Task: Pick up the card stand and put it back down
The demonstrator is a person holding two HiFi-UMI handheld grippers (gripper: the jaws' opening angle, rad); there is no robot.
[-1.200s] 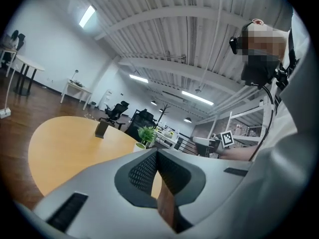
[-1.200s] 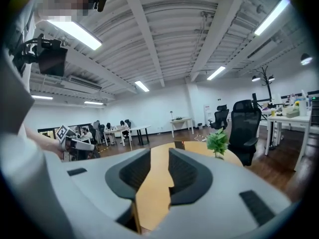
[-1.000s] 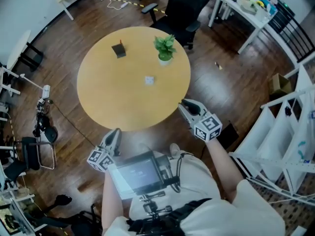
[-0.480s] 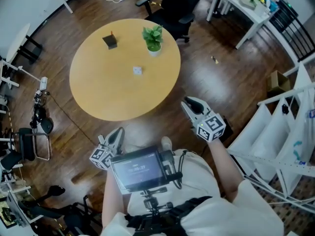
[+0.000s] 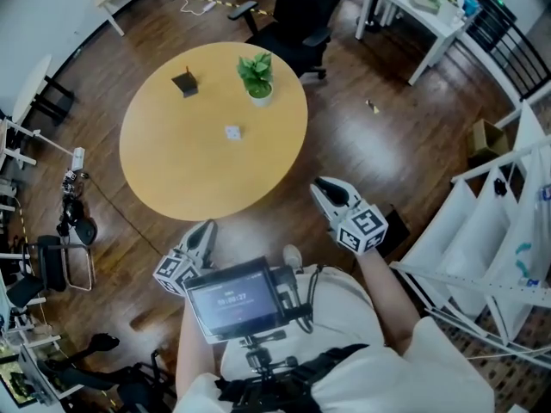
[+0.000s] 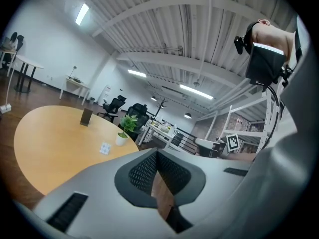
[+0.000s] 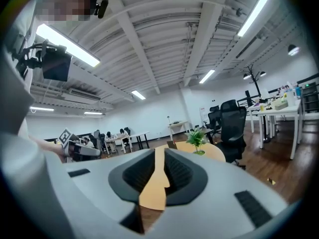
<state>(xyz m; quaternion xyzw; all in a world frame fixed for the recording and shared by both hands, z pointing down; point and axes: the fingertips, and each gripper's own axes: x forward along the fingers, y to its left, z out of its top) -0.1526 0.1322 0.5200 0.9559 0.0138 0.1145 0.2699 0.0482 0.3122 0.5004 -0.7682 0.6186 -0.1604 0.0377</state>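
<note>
- The card stand (image 5: 184, 83) stands upright at about 11 o'clock on the round table (image 5: 172, 179). It is well apart from both your grippers, and its spot on the tabletop is unchanged from a second ago.
- The potted plant (image 5: 256, 77) is at the stand's 3 o'clock, and a small white item (image 5: 232, 132) lies at its 5 o'clock. Neither has shifted.
- The whole table now sits further toward 10 o'clock in the head view than before.
- Your right gripper (image 5: 325, 193), earlier at the table's rim, now hangs over bare floor. Its jaws have just been closing to a narrow slit, with nothing between them.
- Your left gripper (image 5: 200, 237) is just off the table's 6 o'clock edge, tips pressed together and empty.
</note>
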